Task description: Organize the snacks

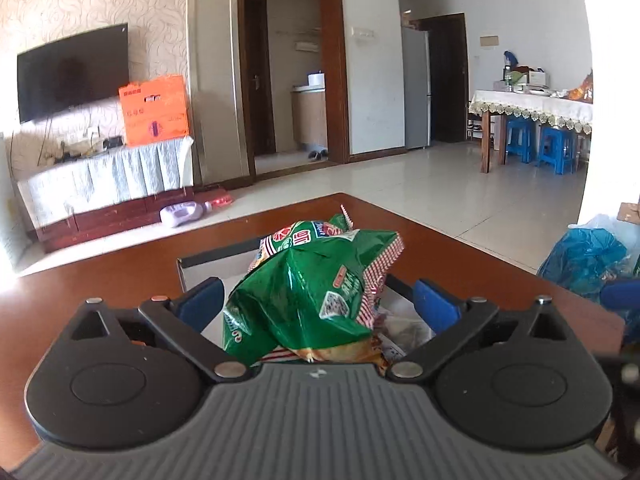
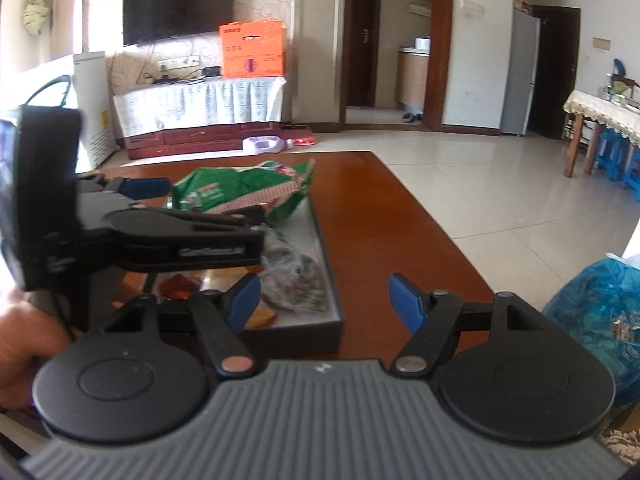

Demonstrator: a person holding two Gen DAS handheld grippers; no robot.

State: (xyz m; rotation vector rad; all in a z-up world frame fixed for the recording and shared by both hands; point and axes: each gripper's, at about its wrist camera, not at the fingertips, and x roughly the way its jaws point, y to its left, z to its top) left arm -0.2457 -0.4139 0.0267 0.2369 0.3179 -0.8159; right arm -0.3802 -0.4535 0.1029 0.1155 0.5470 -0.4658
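Observation:
A crumpled green snack bag [image 1: 308, 284] lies between the blue pads of my left gripper [image 1: 318, 304], whose jaws stand wide apart without pressing it. In the right wrist view the green bag [image 2: 244, 190] rests at the far end of a shallow black box [image 2: 296, 336] with a white inside, on top of other snack packets [image 2: 296, 276]. A hand [image 2: 24, 352] holds the left gripper [image 2: 208, 200] over the box. My right gripper [image 2: 324, 300] is open and empty above the box's near right corner.
The box sits on a brown wooden table [image 2: 380, 220]. A blue plastic bag [image 2: 596, 312] lies off the table's right edge. Beyond are a tiled floor, a TV stand with an orange carton [image 2: 253, 50], and a dining table with blue stools [image 1: 520, 144].

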